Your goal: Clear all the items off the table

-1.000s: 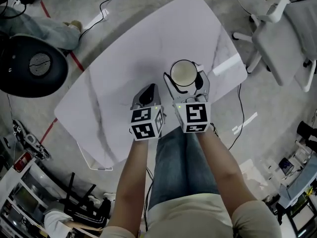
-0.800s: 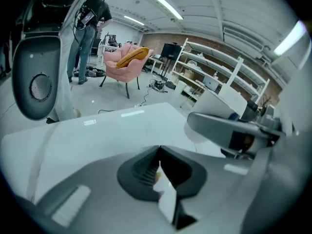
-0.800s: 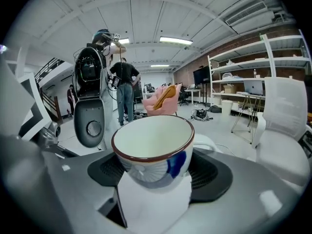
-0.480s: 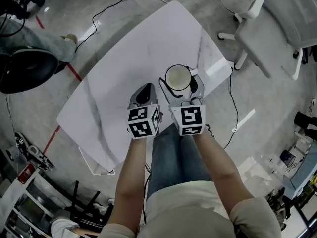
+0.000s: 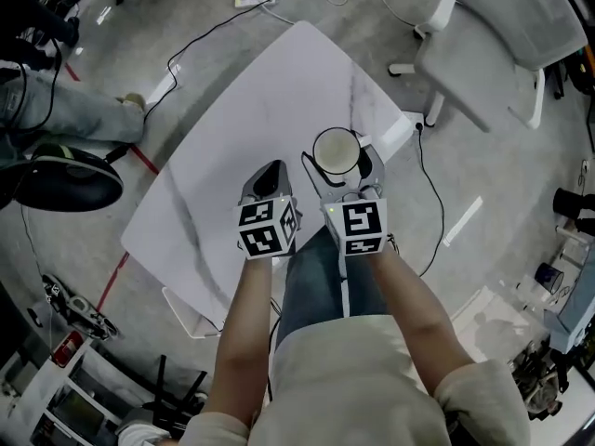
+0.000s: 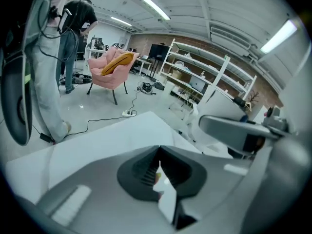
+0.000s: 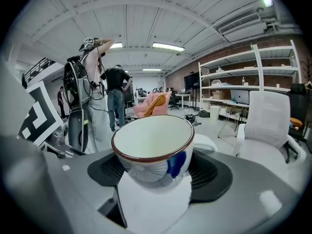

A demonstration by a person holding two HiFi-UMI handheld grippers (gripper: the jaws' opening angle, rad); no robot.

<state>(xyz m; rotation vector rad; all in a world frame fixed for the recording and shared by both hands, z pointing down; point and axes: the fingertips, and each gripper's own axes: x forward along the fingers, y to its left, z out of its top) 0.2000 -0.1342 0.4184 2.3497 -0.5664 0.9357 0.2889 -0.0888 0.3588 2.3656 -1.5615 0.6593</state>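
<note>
**Step in hand: carrying the cup off the table**

1. Grip. My right gripper (image 5: 340, 163) is clamped on the cup (image 7: 152, 145), one pad on each side of its lower body. The rim stands above the pads, so the hold is low on the cup. I should not loosen it until the cup has something under it.
2. Position. In the head view the cup is over the table's (image 5: 251, 119) near edge, toward its right corner. I judge that it hangs clear of the surface rather than resting on it.
3. Free gripper. My left gripper (image 6: 159, 167) is closed, with nothing between its jaws. It hovers just beside the right one, over the same near edge. It should stay out of the cup's path, ready for any later item.
4. Travel. Move the cup smoothly and without jerks, and hold the wrist angle constant. A glazed, curved wall can slip between flat pads if the cup swings. Set it down base first.

**Orientation of the cup**

- The mouth faces up, and the head view looks almost straight into the pale inside.
- The axis from base to mouth runs close to vertical, and the rim is roughly level.
- The cup looks about as wide as it is tall, so that axis is not strongly elongated.
- I cannot make out a handle with certainty.
</note>
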